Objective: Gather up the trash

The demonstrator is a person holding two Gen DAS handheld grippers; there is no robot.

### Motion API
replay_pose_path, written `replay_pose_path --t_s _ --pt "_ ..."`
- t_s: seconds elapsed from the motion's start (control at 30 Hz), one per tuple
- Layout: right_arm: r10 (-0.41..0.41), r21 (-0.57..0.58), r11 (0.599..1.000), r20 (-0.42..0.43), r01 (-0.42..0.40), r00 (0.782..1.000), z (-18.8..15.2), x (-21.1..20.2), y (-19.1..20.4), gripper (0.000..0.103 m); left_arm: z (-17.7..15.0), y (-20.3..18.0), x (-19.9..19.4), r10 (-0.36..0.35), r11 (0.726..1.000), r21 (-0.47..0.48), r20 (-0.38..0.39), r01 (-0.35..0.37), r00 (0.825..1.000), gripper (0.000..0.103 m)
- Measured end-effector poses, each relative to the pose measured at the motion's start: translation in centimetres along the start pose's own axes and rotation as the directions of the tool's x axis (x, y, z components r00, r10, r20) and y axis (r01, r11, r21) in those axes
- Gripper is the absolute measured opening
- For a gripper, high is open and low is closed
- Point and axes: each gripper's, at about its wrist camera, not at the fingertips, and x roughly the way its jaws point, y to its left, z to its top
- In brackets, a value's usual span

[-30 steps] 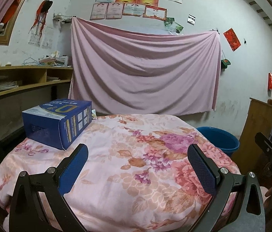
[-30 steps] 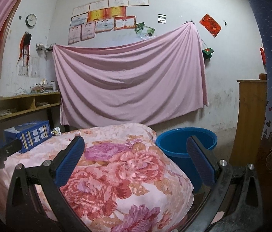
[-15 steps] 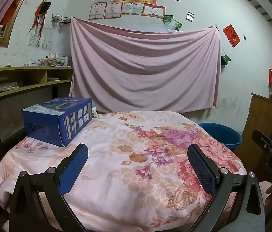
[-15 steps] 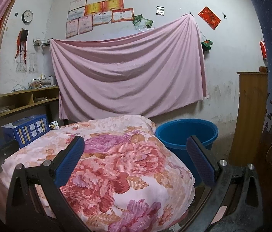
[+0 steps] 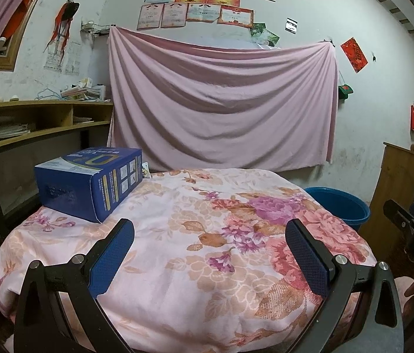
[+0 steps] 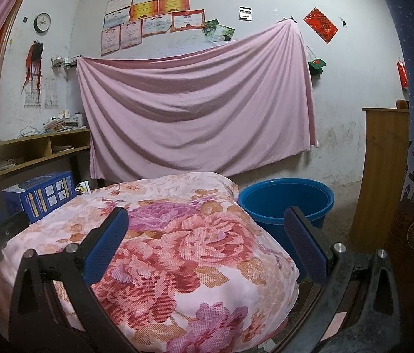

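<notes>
My left gripper [image 5: 209,236] had its jaws wide apart with nothing between them, hovering above the near edge of the surface [image 5: 195,303] under its flowered cover. My right gripper [image 6: 205,225] was the same, jaws spread and empty, held over the end of that surface nearest the bucket [image 6: 286,203].

The blue box [image 5: 89,186] lay on its side on the far left part of the surface, well apart from both sets of jaws, and nothing touched it. Just behind the box, at its far corner, a small wrapper [image 6: 83,188] peeked out; I could not tell what it was. The bucket stood on the floor just beside the right end of the surface, and what I could see of its inside looked bare, though its bottom was hidden.

I judged the collecting had barely begun: no trash was in my jaws, none showed in the bucket, and the box and the scrap behind it were both left to pick up. The box looked the likelier first target for my left jaws, being on their side.
</notes>
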Motion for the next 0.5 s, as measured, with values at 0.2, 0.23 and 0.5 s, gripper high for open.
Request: replay_pose_path --t_s 0.2,0.23,0.5 --pt "0.000 0.001 1.000 0.000 0.000 1.000 0.02 0.04 -0.04 0.103 0.01 0.00 -0.04 0.001 1.000 0.001 0.001 -0.001 1.000 0.101" --pt "0.000 0.001 1.000 0.000 0.000 1.000 0.02 0.04 -0.04 0.103 0.00 0.01 -0.02 0.000 1.000 0.001 0.002 0.000 1.000 0.101" --pt "0.000 0.001 1.000 0.000 0.000 1.000 0.03 0.04 0.02 0.103 -0.04 -0.11 -0.06 0.001 1.000 0.001 0.001 -0.001 1.000 0.101"
